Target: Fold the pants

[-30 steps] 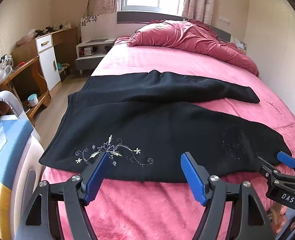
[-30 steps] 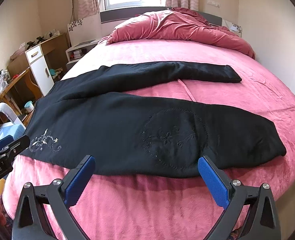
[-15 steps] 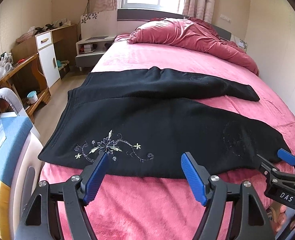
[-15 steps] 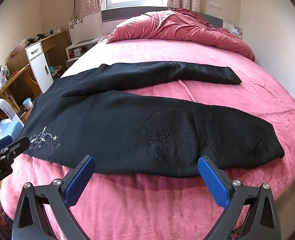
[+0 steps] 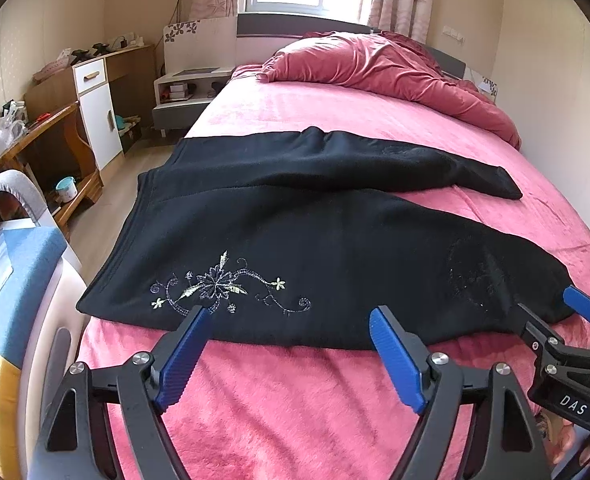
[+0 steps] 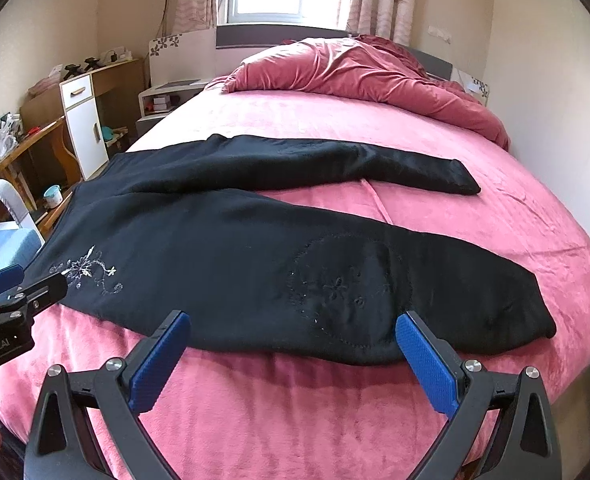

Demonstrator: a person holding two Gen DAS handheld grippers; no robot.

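Black pants (image 5: 315,232) lie flat across the pink bed (image 5: 295,408), waistband to the left, both legs running right. Pale flower embroidery (image 5: 219,286) marks the near hip. My left gripper (image 5: 289,314) hovers just before the pants' near edge by that embroidery; its jaws are opening and nothing is between them. In the right wrist view the pants (image 6: 235,264) fill the middle, and my right gripper (image 6: 291,317) stands open and holds nothing, before the near leg's stitched circle (image 6: 347,288). Each gripper shows at the other view's edge: right gripper (image 5: 551,312), left gripper (image 6: 15,284).
A crumpled red quilt (image 5: 375,64) lies at the head of the bed. Left of the bed stand a nightstand (image 5: 187,92), a wooden desk with a white cabinet (image 5: 95,96) and a blue-topped box (image 5: 11,264). A wall runs close along the bed's right side.
The left gripper's jaws have spread slightly wider. The right wrist view has tilted a little. The pants lie where they were.
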